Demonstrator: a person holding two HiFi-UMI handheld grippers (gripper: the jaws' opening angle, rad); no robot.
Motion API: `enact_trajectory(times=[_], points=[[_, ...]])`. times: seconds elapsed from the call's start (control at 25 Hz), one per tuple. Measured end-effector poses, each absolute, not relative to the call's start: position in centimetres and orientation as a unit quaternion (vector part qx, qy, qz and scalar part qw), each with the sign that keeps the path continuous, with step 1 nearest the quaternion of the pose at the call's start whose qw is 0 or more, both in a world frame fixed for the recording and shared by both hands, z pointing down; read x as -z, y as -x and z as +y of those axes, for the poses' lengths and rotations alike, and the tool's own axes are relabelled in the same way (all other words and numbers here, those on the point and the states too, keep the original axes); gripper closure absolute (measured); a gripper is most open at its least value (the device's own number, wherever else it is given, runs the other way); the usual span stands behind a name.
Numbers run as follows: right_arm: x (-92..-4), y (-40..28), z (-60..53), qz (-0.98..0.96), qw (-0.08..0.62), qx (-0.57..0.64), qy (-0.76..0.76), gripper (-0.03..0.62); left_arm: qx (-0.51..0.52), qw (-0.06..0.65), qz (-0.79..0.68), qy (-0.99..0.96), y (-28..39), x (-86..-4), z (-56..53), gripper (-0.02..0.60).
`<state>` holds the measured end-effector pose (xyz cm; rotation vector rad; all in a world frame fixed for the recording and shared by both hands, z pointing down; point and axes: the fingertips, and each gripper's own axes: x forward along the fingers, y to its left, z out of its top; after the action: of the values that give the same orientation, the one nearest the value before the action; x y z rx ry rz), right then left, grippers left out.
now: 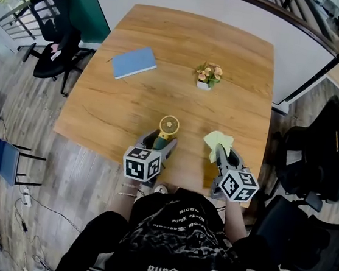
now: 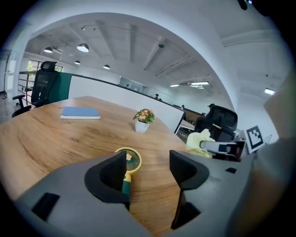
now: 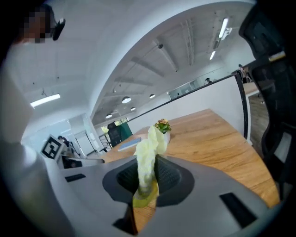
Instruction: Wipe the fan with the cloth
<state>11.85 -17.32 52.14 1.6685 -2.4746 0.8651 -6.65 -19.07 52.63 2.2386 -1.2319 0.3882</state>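
Observation:
A small yellow hand fan (image 1: 169, 125) with a green handle lies on the wooden table (image 1: 130, 108) near its front edge. My left gripper (image 1: 161, 142) hovers just behind it, open, with nothing between the fingers. In the left gripper view the fan (image 2: 130, 159) shows past the left finger, partly hidden by it, below the open left gripper (image 2: 148, 171). My right gripper (image 1: 221, 152) is to the right of the fan, shut on a pale yellow cloth (image 1: 218, 140). The cloth (image 3: 147, 152) stands up from the right gripper (image 3: 149, 178).
A blue book (image 1: 134, 62) lies at the table's far left and a small flower pot (image 1: 208, 75) stands at the far middle. Office chairs (image 1: 313, 162) crowd the right side, more chairs (image 1: 55, 44) the left. A white partition (image 1: 301, 62) borders the table.

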Motion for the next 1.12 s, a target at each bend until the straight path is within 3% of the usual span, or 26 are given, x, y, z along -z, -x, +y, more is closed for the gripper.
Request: enact_trajectory(times=[0.24,0.4,0.6,0.72,0.8,0.96,1.12], points=[[-53.4,-12.2,-16.0,-0.793,0.111,-0.208,-0.561,0.531,-0.077,0.216,-0.458,-0.859,7.5,-49.0,-15.6,0.267],[-53.9,-12.0,-15.2,-0.787,0.166,-0.156,-0.574,0.531,-0.102,0.212,-0.441,-0.866,7.2,-50.3,-13.5,0.267],[-53.8,-11.4,-14.7,-0.789,0.176,-0.151,-0.569,0.531,-0.084,0.214,-0.443,-0.867,7.3,-50.4,-13.2,0.272],[-52.9,-11.2,-14.9,-0.792,0.166,-0.143,-0.569,0.533,-0.081,0.206,-0.470,-0.854,8.1,-50.2,-13.8,0.404],[-52.6,-11.1,-14.8,-0.793,0.163,-0.139,-0.570,0.534,-0.098,0.201,-0.474,-0.851,8.2,-50.4,-13.9,0.424],[-52.9,-11.0,-14.4,-0.790,0.161,-0.148,-0.573,0.534,-0.103,0.201,-0.485,-0.845,8.4,-50.7,-13.8,0.537],[-53.2,-10.6,-14.0,-0.792,0.168,-0.144,-0.569,0.539,-0.075,0.212,-0.485,-0.845,8.6,-50.0,-13.6,0.551]])
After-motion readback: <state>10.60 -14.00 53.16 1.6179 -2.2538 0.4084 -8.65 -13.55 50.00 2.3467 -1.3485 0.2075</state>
